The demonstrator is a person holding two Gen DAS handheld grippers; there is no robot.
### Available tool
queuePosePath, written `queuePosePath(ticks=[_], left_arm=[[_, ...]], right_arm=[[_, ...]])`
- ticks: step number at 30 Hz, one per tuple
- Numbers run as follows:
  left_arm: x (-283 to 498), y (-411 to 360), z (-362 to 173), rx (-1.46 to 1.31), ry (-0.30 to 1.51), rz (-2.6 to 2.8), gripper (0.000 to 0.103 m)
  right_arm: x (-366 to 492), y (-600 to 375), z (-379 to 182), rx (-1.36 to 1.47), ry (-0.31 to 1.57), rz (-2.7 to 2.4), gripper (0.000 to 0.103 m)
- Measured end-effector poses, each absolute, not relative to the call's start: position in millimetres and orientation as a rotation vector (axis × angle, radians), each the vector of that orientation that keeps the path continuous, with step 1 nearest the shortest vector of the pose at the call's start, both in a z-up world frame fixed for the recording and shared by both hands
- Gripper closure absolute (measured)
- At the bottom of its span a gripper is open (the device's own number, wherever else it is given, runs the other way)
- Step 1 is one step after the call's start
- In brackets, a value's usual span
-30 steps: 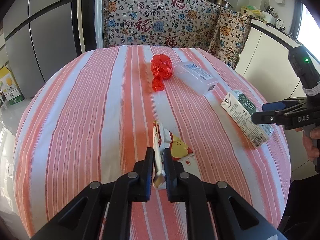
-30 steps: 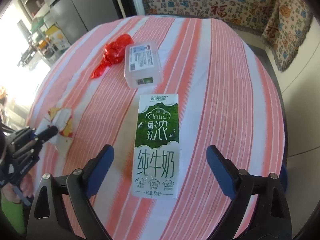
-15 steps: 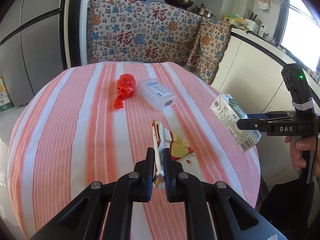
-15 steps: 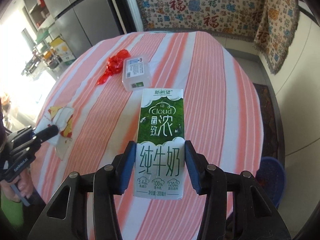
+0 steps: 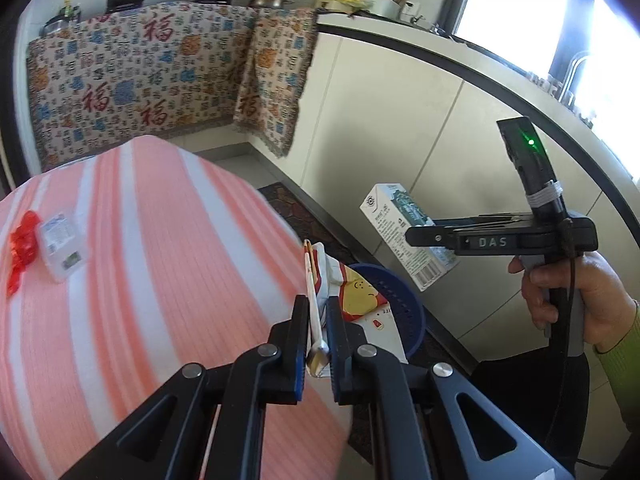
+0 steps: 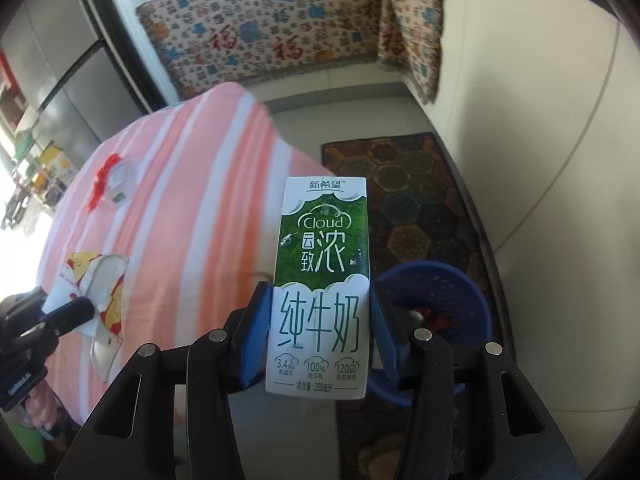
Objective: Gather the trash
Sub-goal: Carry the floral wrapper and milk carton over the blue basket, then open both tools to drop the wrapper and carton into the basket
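My left gripper [image 5: 318, 332] is shut on a flat yellow, red and white snack wrapper [image 5: 352, 292], held up past the table's right edge. My right gripper [image 6: 318, 328] is shut on a green and white milk carton [image 6: 324, 256], in the air beside the table and above a blue plastic basket [image 6: 452, 292] on the floor. The carton [image 5: 404, 236] and the right gripper [image 5: 432, 236] also show in the left wrist view, above the basket [image 5: 400, 304]. A red foil wrapper [image 5: 22, 240] and a clear plastic box [image 5: 62, 242] lie on the table.
The round table wears a pink and white striped cloth [image 5: 140, 260]. A dark patterned mat [image 6: 404, 196] lies on the floor by the white counter front [image 5: 400, 120]. A patterned cloth [image 5: 140, 76] hangs over the back cabinets.
Both grippers have swung right, off the table, carrying wrapper and carton toward the blue basket. A second ago the right gripper was open around the carton on the table; it has since shut on it.
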State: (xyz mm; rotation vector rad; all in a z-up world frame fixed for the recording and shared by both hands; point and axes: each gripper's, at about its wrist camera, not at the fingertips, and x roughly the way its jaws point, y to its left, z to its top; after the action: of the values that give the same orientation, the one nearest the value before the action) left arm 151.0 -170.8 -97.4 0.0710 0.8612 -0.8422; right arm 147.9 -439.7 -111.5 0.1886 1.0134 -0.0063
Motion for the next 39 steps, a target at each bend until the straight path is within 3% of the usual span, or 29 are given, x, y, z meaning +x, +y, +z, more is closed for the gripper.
queuePosePath(ticks=[11, 22, 24, 25, 26, 27, 32, 39], left_arm=[[163.3, -309.7, -163.0, 0.108, 0.979, -0.936, 0.094], [189.4, -373.7, -224.0, 0.168, 1.049, -0.920, 0.093], [191.5, -380.4, -235.8, 0.142, 1.051, -0.935, 0.091], [193.6, -383.5, -242.4, 0.127, 1.060, -0.938, 0.080], [195.1, -386.3, -248.7, 0.120, 1.078, -0.928, 0.060], [198.2, -389.0, -255.4, 0.114, 1.095, -0.908, 0.052], [194.5, -376.3, -259.3, 0.088, 1.105, -0.847, 0.050], [162.2, -326.3, -201.9, 0.126, 0.990, -0.843, 0.050]], right_arm=[[141.0, -542.2, -174.8, 0.322, 1.071, -0.134, 0.053], [141.5, -578.7, -213.6, 0.433, 1.073, -0.166, 0.053], [141.9, -582.3, -216.8, 0.447, 1.069, -0.173, 0.051], [141.7, -585.6, -219.8, 0.464, 1.069, -0.174, 0.041], [140.9, -588.7, -222.5, 0.487, 1.071, -0.180, 0.034], [140.2, -590.5, -223.7, 0.509, 1.073, -0.185, 0.030], [131.7, -590.3, -210.9, 0.497, 1.027, -0.170, 0.030], [131.2, -571.8, -189.1, 0.412, 0.954, -0.213, 0.026]])
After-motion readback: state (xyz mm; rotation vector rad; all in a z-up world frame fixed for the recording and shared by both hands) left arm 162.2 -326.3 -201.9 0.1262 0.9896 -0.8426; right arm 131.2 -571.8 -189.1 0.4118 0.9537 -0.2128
